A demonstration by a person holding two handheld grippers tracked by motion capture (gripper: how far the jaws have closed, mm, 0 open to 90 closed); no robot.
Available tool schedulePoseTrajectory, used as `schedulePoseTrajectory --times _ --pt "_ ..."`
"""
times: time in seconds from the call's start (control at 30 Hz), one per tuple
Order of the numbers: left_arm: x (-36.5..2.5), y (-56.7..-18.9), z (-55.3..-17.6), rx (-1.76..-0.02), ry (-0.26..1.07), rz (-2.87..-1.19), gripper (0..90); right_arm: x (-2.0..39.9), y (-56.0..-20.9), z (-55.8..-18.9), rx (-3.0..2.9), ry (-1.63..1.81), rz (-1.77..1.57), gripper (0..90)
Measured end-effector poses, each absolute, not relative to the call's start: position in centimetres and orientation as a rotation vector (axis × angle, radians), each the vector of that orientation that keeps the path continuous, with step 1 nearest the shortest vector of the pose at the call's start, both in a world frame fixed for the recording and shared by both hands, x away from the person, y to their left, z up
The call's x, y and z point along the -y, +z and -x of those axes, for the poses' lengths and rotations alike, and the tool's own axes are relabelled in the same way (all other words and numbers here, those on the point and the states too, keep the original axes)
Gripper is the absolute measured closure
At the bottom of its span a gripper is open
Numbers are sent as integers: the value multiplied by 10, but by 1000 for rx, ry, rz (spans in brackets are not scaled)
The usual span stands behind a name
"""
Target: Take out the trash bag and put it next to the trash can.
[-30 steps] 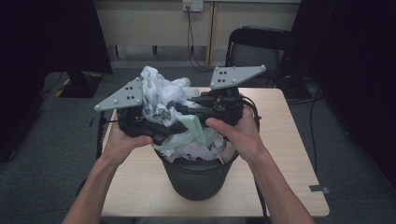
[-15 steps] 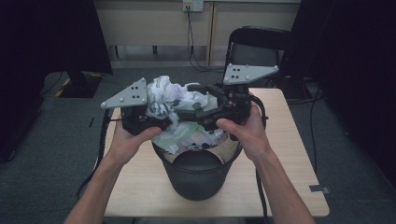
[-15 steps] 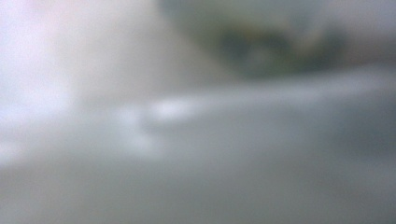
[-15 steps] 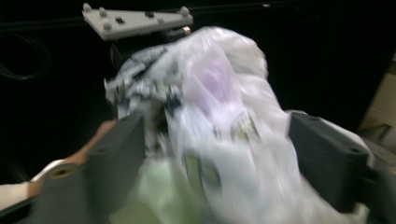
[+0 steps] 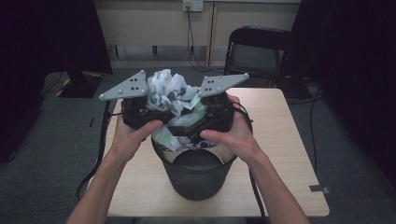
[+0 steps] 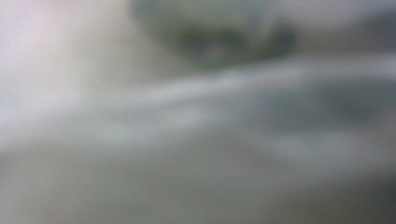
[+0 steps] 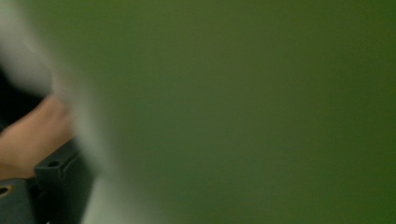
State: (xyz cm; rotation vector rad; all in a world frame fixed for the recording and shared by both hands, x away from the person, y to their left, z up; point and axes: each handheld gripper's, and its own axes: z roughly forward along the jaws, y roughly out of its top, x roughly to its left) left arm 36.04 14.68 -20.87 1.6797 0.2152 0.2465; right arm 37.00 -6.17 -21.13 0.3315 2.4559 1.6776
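Note:
A crumpled white plastic bag with green print (image 5: 170, 93) bulges out of a black bin (image 5: 198, 175) on the wooden table (image 5: 280, 154). My left gripper (image 5: 156, 116) is pushed into the bag from the left; its jaws closed within the last second and grip the bag. The bag (image 6: 187, 116) is a white blur pressed up against the left gripper view. My right gripper (image 5: 183, 128) comes in from the right, and its jaws have just been opening with bag material (image 7: 257, 112) close in front as a green blur. The fingertips of both are buried in the bag.
A person's hand (image 7: 32, 135) and part of the other gripper's black body (image 7: 56, 186) show at the lower left of the right gripper view. A black chair (image 5: 257, 51) stands behind the table. Cables trail down on both sides, and dark curtains flank the room.
The right gripper has shifted left and a little down, closer to the bag. The left hand stays where it was, and the bag bunch stands higher between the grippers.

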Motion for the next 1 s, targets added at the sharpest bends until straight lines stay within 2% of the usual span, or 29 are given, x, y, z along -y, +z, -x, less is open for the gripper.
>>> schedulePoseTrajectory --times 0.07,0.2,0.23,0.27,0.3,0.33,0.37,0.4,0.43,0.47,0.53,0.57,0.63,0.67,0.87,1.0 --pt "-148 -208 -361 -211 240 -1676 762 59 -212 -370 -2449 1672 -320 47" --pt "-147 -209 -363 -212 223 -1671 770 58 -216 -379 -2478 1678 -322 266" --pt "-147 -209 -363 -212 223 -1671 770 58 -216 -379 -2478 1678 -322 266" --pt "-145 -211 -364 -211 221 -1674 768 59 -219 -383 -2497 1705 -340 404" --pt "-145 -211 -365 -207 210 -1670 764 60 -220 -383 -2494 1721 -330 468" --pt "-145 -211 -365 -207 210 -1670 755 60 -220 -383 -2494 1721 -330 468" --pt "-145 -212 -365 -211 199 -1665 731 62 -222 -383 -2477 1745 -315 581" --pt "-145 -212 -366 -211 198 -1667 731 62 -222 -383 -2477 1745 -315 581" --pt "-144 -212 -366 -211 192 -1665 667 65 -222 -383 -2470 1749 -320 660" --pt "-145 -211 -366 -212 191 -1656 624 66 -222 -383 -2463 1756 -324 688" --pt "-145 -209 -365 -211 195 -1653 501 68 -222 -385 -2449 1762 -349 727" --pt "-145 -209 -363 -220 212 -1654 463 69 -221 -385 -2439 1766 -363 739" --pt "-145 -208 -362 -224 226 -1653 447 70 -221 -386 -2429 1769 -369 746" --pt "-147 -208 -361 -222 233 -1655 389 72 -221 -387 -2415 1780 -380 754" --pt "-154 -208 -354 -239 271 -1631 311 81 -220 -390 -2392 1801 -395 757" --pt "-159 -206 -352 -255 290 -1611 307 90 -217 -395 -2358 1843 -422 756"
